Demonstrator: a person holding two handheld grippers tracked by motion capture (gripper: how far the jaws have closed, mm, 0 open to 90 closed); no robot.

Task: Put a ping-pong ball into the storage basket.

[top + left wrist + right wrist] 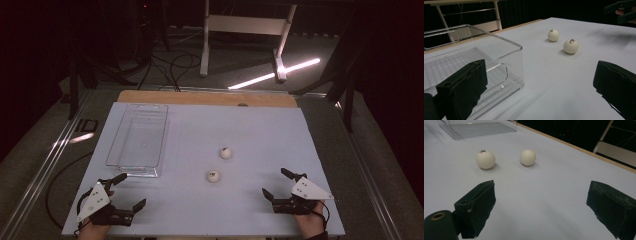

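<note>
Basically both grippers idle, jaws wide apart, empty. Near ball (213, 176) lies mid-table, ahead-left of right gripper (280, 187), which looks slightly closer than left gripper (131, 191). Far ball (226, 153) just beyond; clear tray (120, 159) ahead of left gripper.

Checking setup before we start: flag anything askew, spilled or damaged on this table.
Nothing stands out. Two white balls sit loose mid-table, apart; the clear bin stands upright and empty; both grippers rest open.

High view looks down on the table (200, 210); both low gripper views share the balls (571, 46).
</note>
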